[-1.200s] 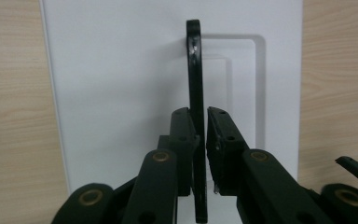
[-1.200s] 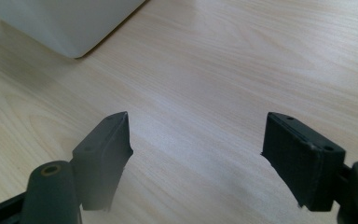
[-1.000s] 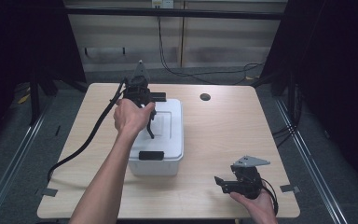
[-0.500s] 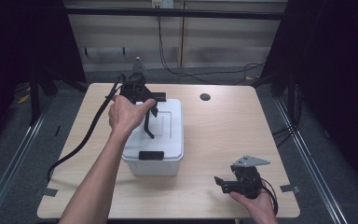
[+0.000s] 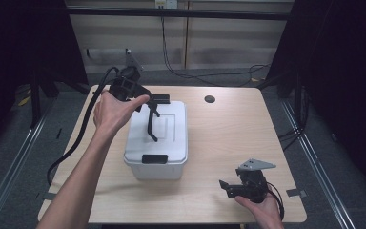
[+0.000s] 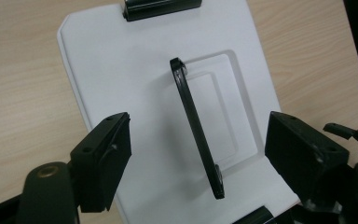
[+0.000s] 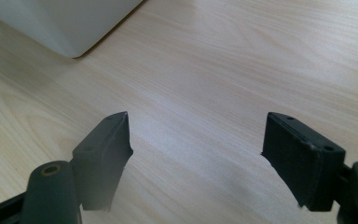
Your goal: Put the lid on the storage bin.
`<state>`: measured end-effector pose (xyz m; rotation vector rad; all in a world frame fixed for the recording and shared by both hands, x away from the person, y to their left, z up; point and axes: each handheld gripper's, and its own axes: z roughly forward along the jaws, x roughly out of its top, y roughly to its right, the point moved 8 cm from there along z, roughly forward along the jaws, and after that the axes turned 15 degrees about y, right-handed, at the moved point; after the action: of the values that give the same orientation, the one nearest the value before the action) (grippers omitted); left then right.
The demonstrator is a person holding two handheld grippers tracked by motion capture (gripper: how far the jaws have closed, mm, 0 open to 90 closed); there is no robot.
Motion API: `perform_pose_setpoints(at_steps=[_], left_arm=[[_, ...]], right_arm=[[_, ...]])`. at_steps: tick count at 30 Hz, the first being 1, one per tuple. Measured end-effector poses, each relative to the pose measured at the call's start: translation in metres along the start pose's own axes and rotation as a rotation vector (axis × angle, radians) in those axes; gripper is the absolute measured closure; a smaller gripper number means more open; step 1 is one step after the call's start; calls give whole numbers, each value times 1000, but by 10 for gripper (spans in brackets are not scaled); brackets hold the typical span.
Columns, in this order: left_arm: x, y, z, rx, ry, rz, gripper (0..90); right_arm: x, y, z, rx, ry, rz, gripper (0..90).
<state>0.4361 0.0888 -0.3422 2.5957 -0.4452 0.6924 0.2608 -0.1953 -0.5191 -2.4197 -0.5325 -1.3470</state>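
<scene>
Change since the earlier frame: the left gripper (image 5: 148, 101) has been drawn back toward the far left corner of the box and lifted; its jaws have just been opening, and the handle, clasped before, is now let go.
Left jaws: spread wide in the left gripper view, with the black handle (image 6: 196, 127) seen between them but touched by neither pad.
Left hand (image 5: 113, 110): wrapped round the gripper body above the far left edge of the box, with the cable trailing off to the left.
Handle: a slim black bar, raised on edge above the recessed panel of the lid (image 6: 121, 84) and hinged at both ends.
Box (image 5: 157, 138): a white plastic tub with its lid on, placed left of the table's middle; black clasps are seen at its near end (image 5: 154, 159) and its far end.
Right jaws: spread wide in the right gripper view, with only bare wood between them; nothing is held.
Right gripper (image 5: 224, 187): kept low near the table's front right edge in the right hand (image 5: 262, 207), well apart from the box.
Table (image 5: 228, 129): pale wood, with a dark round hole (image 5: 209, 99) near its far edge.
</scene>
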Motion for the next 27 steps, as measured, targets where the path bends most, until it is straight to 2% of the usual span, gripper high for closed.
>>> perform_pose_setpoints(at_steps=[1, 4, 7, 9, 11, 12, 13, 15, 16, 17, 19, 21, 27], left_arm=[[0, -1, -1, 3, 8, 3, 225], [-1, -4, -4, -75, 33, -15, 206], [-4, -11, -4, -74, 41, -18, 200], [-8, -17, -5, -80, 46, 0, 201], [-9, -25, -8, -84, 78, -2, 201], [-10, -27, -10, -101, 99, -10, 200], [-10, -30, -12, -118, 118, -3, 197], [-12, -36, -16, -114, 148, 8, 173], [-13, -38, -19, -129, 164, 39, 169], [-14, -40, -21, -138, 159, 83, 168], [-17, -45, -23, -104, 161, 122, 169], [-19, -49, -25, -92, 172, 149, 168], [-27, -59, -29, -73, 187, 172, 172]], right_arm=[[0, 0, 0, -1, -2, 2, 229], [0, 0, 0, 2, 3, -5, 229], [0, 0, 0, -2, 0, -1, 229], [0, 0, 0, 0, 2, -4, 229], [0, 0, 0, -1, -2, 2, 228], [0, 1, 0, -1, -3, 0, 229], [0, 1, 0, -2, -2, 2, 229], [0, 0, 0, -2, -3, 3, 228], [0, 0, 0, -2, -3, 3, 229], [0, 1, 0, -3, -3, 3, 229], [0, 1, 0, -7, -5, 8, 229], [0, 1, 0, -6, -4, 9, 229], [0, 1, 0, -6, -1, 7, 229]])
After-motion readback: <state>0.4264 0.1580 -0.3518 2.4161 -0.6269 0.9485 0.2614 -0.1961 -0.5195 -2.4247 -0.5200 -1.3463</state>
